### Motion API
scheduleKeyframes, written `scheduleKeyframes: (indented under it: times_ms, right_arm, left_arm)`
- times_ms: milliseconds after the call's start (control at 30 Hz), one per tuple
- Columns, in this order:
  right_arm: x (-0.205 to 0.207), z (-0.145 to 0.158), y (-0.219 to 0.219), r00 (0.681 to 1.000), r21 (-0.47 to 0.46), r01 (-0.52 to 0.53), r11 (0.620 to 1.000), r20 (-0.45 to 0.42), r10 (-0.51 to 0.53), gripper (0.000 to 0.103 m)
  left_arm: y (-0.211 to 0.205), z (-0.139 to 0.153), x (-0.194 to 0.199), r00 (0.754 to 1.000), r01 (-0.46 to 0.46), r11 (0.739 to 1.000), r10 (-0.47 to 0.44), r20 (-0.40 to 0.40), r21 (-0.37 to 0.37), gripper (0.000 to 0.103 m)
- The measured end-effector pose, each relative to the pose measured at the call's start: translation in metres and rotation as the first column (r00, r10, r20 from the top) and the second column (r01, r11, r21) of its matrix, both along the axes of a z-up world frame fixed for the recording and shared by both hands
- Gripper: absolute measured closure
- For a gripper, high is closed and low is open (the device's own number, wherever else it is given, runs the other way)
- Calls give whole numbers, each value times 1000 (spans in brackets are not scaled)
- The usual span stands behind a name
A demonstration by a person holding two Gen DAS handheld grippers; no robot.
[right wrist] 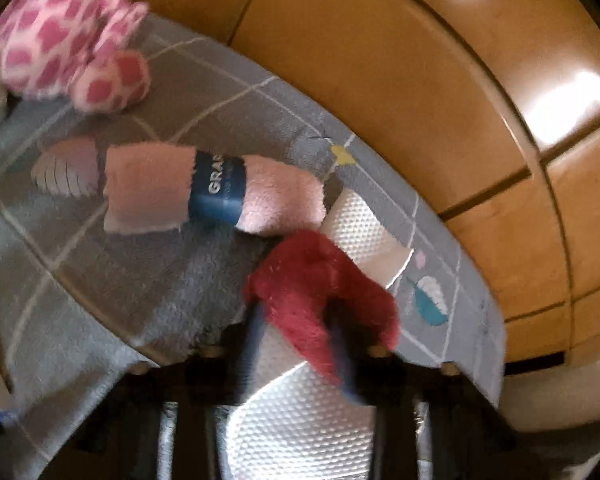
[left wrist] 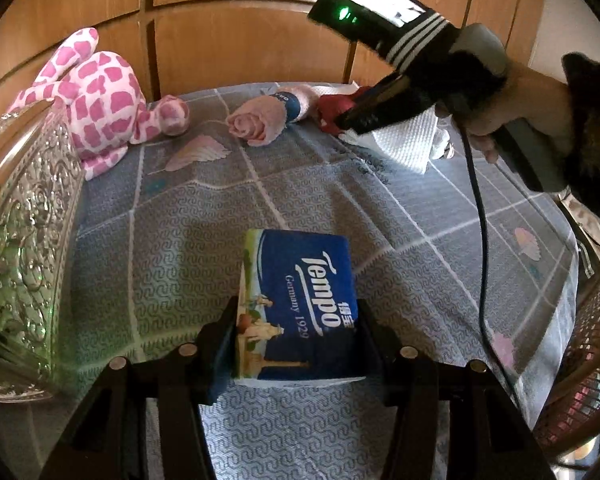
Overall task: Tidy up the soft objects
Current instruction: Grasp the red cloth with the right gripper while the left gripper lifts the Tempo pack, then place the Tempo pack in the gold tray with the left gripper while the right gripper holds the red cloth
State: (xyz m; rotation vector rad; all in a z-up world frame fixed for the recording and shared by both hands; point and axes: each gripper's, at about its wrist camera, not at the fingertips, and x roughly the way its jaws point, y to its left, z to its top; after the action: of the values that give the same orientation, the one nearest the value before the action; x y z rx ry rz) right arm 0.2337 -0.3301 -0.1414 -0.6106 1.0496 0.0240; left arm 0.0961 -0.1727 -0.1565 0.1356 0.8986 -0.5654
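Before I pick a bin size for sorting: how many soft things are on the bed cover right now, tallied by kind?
Plush toys: 1, the pink spotted toy
Rolled towels: 1, the pink towel
Red cloths: 1, the red cloth in the right claw
Tissue packs: 1, the blue pack in the left claw
Paper towels: 1, the white sheet
Total: 5

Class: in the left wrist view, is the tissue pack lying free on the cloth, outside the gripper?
No: the tissue pack sits between the left gripper's fingers.
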Motion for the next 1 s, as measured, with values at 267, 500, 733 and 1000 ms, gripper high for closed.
scheduleKeyframes:
  times_ms: [267,500,733,1000]
  right_arm:
    - [-52,31,-17,994,416,112,902,-58,-96,84]
    - [-102,-7,-12,987,443,155,883,-107,-119,83]
    - [-102,-9,-19,986,485,165,859,-99,-133,82]
    - [-101,-11,-13,988,460,154,875,-81,-131,81]
  left_arm:
    - [0,-1,0,1000,-4,1000,4,8,-12,50]
    - [-2,1,3,1000,-9,1000,9,-7,13,51]
    - [-7,42,32,998,-48,999,48,-32,9,51]
    - [8,134,107,988,-129,992,130,80,-17,51]
